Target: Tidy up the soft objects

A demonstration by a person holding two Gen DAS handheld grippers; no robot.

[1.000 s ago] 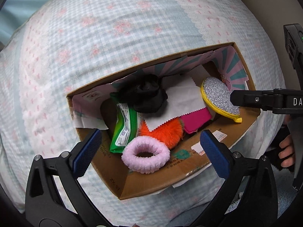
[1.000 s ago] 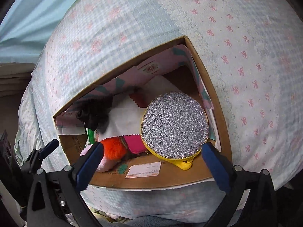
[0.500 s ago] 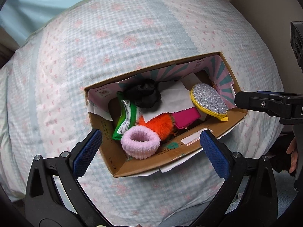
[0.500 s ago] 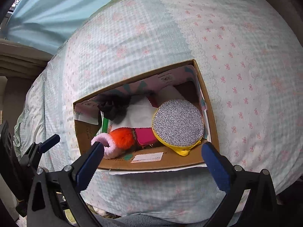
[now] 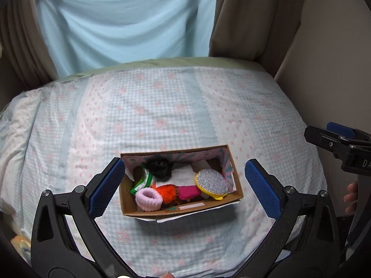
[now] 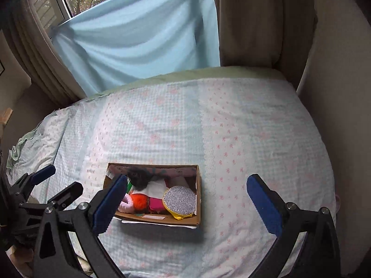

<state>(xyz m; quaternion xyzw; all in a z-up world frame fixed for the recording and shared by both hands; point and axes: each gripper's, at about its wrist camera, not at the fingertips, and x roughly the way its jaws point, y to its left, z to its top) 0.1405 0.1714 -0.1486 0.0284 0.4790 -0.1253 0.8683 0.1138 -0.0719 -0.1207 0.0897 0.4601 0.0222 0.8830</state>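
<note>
Now both tongs, left gripper (image 5: 183,186) and right gripper (image 6: 185,205), have pulled back, jaws apart and empty, from the filled cardboard box (image 5: 185,208) ahead—sorting looks finished.

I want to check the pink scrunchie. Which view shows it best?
The left wrist view: the pink scrunchie shows whole at the cardboard box's near-left corner. In the right wrist view, the right claw's left finger hides part of it.

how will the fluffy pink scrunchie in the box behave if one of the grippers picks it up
The fluffy pink ring-shaped scrunchie looks plush, so it will probably squash between the fingers. It seems light. Lying loose on top in the brown cardboard box, it should lift free without snagging.
</note>
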